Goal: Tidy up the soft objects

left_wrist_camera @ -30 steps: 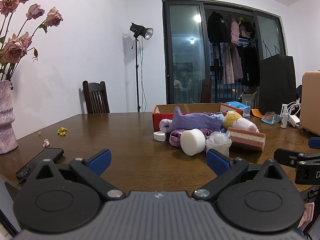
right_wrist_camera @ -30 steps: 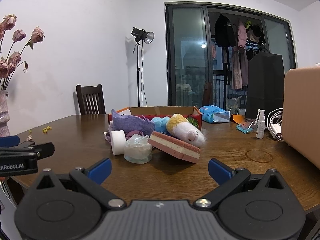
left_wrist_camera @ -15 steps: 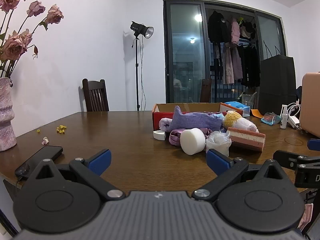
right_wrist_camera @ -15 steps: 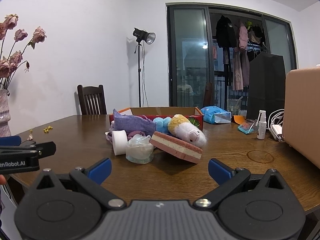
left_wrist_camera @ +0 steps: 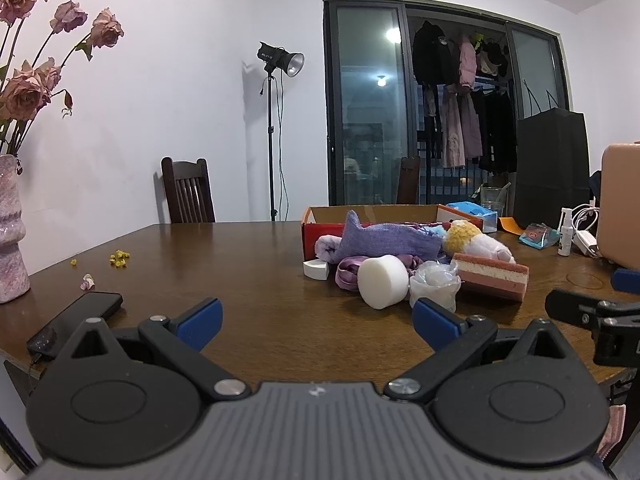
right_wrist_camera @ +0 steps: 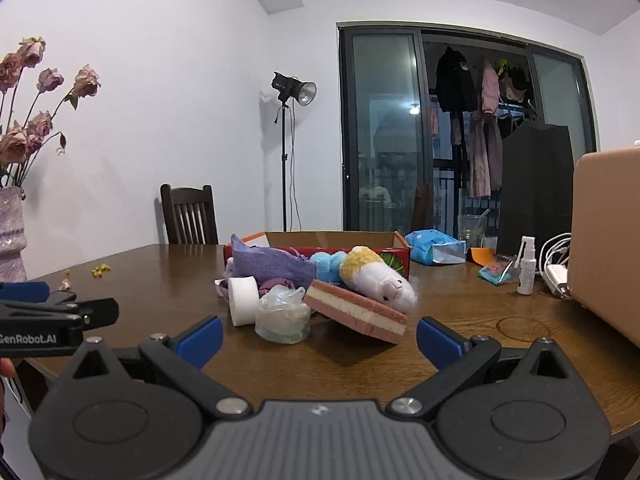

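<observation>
A: Left gripper (left_wrist_camera: 318,322)?
B: Spread wide, nothing between the blue pads (left_wrist_camera: 200,317). Held low over the near edge of the table (left_wrist_camera: 248,264), pointed at the pile.

A: Right gripper (right_wrist_camera: 320,334)?
B: Also spread wide, empty. Level with the left one; each seen side-on at the edge of the other's view.

A: Location of the soft things?
B: Heaped mid-table, in front of and leaning on the red box (left_wrist_camera: 316,228). Box open at the top, cardboard flaps up.

A: Contents of heap, front to back?
B: White foam puck (left_wrist_camera: 382,286) on its edge, nearest the left gripper. Just beside it, touching, a crumpled clear bag (left_wrist_camera: 434,286). Pink-and-cream sponge (right_wrist_camera: 356,312) tilted, one end propped on the heap, other end down on the table. Behind that a plush (right_wrist_camera: 378,276), white body with a yellow head, lying on its side with its snout over the sponge. Purple knit pouch (left_wrist_camera: 384,240) draped across the box front. Mauve cloth (left_wrist_camera: 348,272) bunched under the pouch. Blue fluffy item (right_wrist_camera: 326,266) between pouch and plush, mostly hidden. Small white piece (left_wrist_camera: 316,270) on the table at the left foot of the heap; kind not readable.

A: Surroundings?
B: Phone (left_wrist_camera: 76,322) face down near the left gripper. Vase (left_wrist_camera: 10,228) with dried roses at far left, fallen petals near it. Spray bottle (right_wrist_camera: 526,266), cables and a tan case (right_wrist_camera: 608,240) at right, well apart from the heap.
</observation>
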`<control>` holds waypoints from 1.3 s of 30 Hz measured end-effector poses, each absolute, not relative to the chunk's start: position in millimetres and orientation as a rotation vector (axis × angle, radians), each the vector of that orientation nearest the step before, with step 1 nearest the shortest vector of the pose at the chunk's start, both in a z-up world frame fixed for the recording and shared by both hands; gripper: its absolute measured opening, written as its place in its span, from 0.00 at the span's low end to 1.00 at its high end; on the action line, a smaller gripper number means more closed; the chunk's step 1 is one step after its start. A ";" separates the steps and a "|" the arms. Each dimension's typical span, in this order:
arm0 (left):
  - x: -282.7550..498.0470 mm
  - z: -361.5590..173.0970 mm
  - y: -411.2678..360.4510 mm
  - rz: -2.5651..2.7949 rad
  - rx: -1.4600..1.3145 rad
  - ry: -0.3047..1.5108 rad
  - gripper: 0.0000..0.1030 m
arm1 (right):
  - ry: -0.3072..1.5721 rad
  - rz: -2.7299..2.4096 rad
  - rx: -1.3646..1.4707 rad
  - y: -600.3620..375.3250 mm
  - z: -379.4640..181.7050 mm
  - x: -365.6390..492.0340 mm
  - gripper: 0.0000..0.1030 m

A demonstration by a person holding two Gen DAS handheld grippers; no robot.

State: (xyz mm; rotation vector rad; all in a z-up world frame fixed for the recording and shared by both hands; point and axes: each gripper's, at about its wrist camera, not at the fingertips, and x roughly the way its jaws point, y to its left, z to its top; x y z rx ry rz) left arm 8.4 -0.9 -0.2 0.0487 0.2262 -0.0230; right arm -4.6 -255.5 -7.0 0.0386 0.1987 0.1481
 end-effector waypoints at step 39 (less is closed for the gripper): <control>100.7 -0.6 -59.3 -0.265 0.082 0.336 1.00 | 0.420 0.196 -0.066 -307.6 -20.5 109.5 0.22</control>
